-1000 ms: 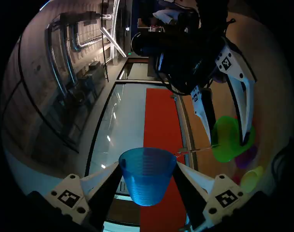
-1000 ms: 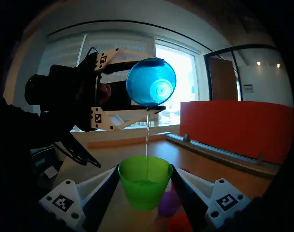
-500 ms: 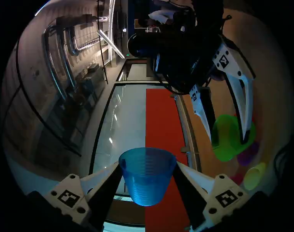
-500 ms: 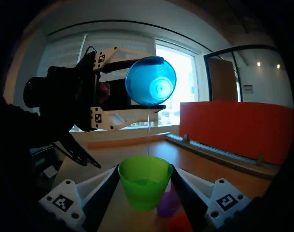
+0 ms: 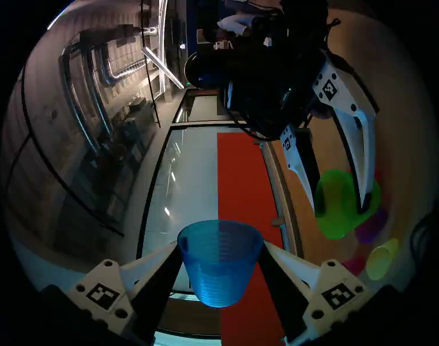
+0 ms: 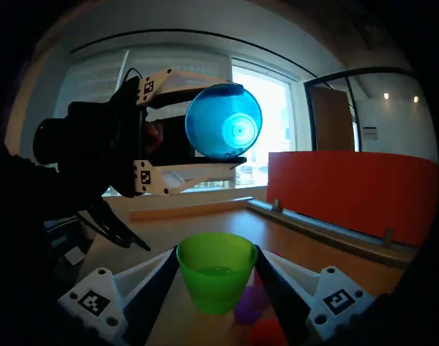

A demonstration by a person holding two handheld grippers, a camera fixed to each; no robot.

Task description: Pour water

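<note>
The thin thread of water that ran from the blue cup [image 6: 223,121] half a second ago is gone. A second ago it was a fuller stream; now nothing falls between the two cups. The blue cup stays tipped on its side, mouth facing the right gripper view, and sits a touch further left than before. The left gripper [image 5: 220,248] is closed on it, one finger on each side of its wall.

The green cup [image 6: 216,271] stands upright directly below, clamped between both fingers of the right gripper [image 6: 216,254]. A shallow pool of water shows inside it. It is over the wooden bench [image 6: 311,248], on the side away from the red divider [image 6: 357,190] that runs along the bench's far edge. A purple cup [image 6: 248,303] lies just beside it and a yellow cup [image 5: 382,259] a little further off. Whether the green cup rests on the bench or hangs above it, I cannot tell.

With the flow stopped, the blue cup looks drained, so the pour is probably done. What seems left is righting the blue cup and setting both down.
</note>
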